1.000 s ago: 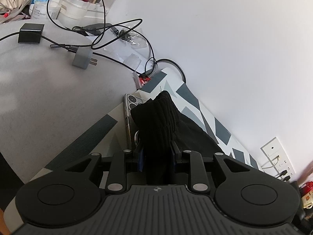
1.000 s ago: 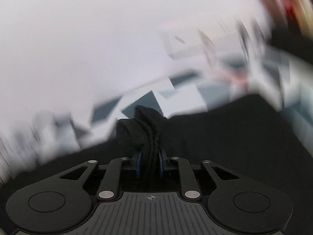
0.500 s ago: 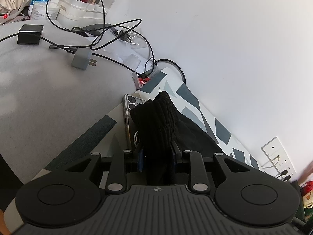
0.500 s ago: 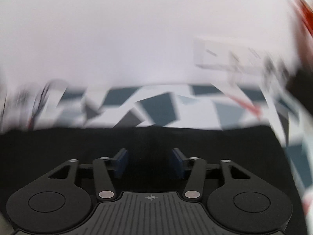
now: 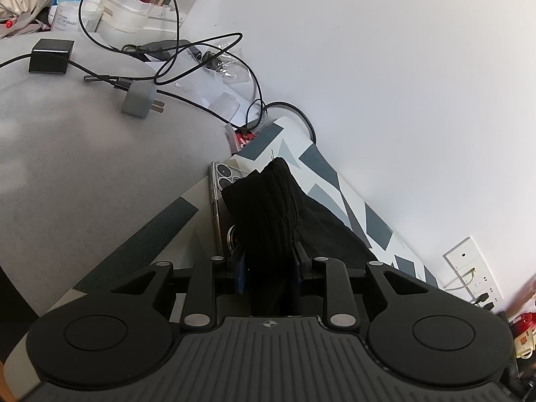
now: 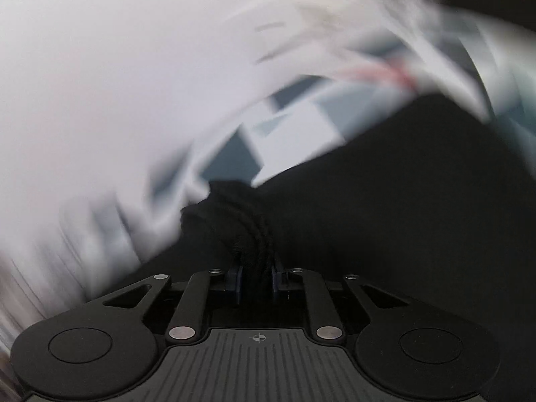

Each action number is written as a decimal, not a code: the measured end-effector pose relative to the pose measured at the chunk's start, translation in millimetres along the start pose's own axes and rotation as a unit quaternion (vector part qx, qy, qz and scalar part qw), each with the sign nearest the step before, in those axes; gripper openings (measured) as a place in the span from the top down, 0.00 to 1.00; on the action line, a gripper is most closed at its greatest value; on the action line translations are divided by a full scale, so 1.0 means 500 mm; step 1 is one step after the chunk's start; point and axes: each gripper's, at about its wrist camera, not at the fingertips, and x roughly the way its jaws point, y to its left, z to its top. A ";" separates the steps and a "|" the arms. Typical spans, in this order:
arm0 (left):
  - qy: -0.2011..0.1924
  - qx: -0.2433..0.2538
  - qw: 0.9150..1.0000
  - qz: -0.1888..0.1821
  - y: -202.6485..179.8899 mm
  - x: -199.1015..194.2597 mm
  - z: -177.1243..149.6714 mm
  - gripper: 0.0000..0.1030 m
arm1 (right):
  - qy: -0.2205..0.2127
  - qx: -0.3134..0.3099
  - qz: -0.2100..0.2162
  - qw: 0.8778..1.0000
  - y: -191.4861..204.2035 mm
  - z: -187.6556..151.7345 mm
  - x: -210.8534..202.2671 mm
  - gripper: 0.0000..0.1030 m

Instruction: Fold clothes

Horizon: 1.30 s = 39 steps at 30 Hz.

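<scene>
Two tongs [image 5: 269, 261] [image 6: 256, 273] on black garment [image 5: 268, 207] edges.

A black ribbed garment [image 5: 268, 207] lies on a white cloth [image 5: 338, 184] patterned with dark teal and grey angular patches, beside a pale grey counter [image 5: 67, 154] carrying a black box [image 5: 51, 55], a grey plug adapter [image 5: 139, 98] and black cables [image 5: 214, 38], under a white wall [image 5: 385, 67].

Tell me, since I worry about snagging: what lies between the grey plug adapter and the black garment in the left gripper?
In the left wrist view, bare grey tabletop, then a phone beside the black garment, short of the grey plug adapter.
</scene>
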 end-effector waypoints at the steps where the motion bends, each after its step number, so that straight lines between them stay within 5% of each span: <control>1: 0.000 0.001 1.000 0.000 0.000 0.000 0.000 0.74 | -0.001 0.083 0.041 0.996 -0.044 0.012 -0.008 0.87; 3: 0.001 0.003 1.000 0.001 0.001 0.002 -0.001 0.74 | 0.025 0.181 0.085 0.979 -0.101 0.019 -0.004 0.85; 4: 0.003 0.003 1.000 0.002 0.002 0.004 0.000 0.74 | 0.049 0.176 0.073 0.980 -0.106 0.020 0.001 0.78; 8: 0.006 0.002 1.000 0.003 0.002 0.006 0.002 0.74 | 0.065 -0.009 0.015 0.998 -0.025 0.009 -0.008 0.48; 14: 0.005 0.001 1.000 0.003 0.000 0.006 0.001 0.74 | -0.009 -0.147 -0.044 0.988 0.072 0.002 -0.038 0.54; 19: 0.006 0.000 1.000 0.003 0.000 0.007 0.001 0.74 | 0.029 -0.325 -0.146 0.934 0.140 -0.064 0.042 0.56; 23: 0.001 0.008 1.000 -0.004 -0.005 0.002 0.003 0.74 | 0.038 -0.421 -0.153 0.893 0.163 -0.142 0.091 0.55; 25: 0.000 0.013 1.000 -0.007 -0.008 -0.001 0.005 0.74 | 0.034 -0.466 -0.164 0.869 0.186 -0.166 0.105 0.62; 27: 0.000 0.013 1.000 -0.009 -0.008 -0.003 0.007 0.74 | 0.036 -0.454 -0.160 0.876 0.193 -0.159 0.102 0.67; 30: -0.004 0.018 1.000 -0.014 -0.012 -0.008 0.008 0.74 | 0.010 -0.388 -0.150 0.909 0.184 -0.124 0.077 0.63; 33: -0.015 0.041 0.999 -0.026 -0.028 -0.019 0.009 0.75 | -0.020 -0.316 -0.140 0.938 0.158 -0.078 0.033 0.46; 39: -0.035 0.118 0.991 -0.057 -0.120 -0.044 0.014 0.78 | -0.070 -0.212 -0.158 0.962 0.066 0.017 -0.071 0.41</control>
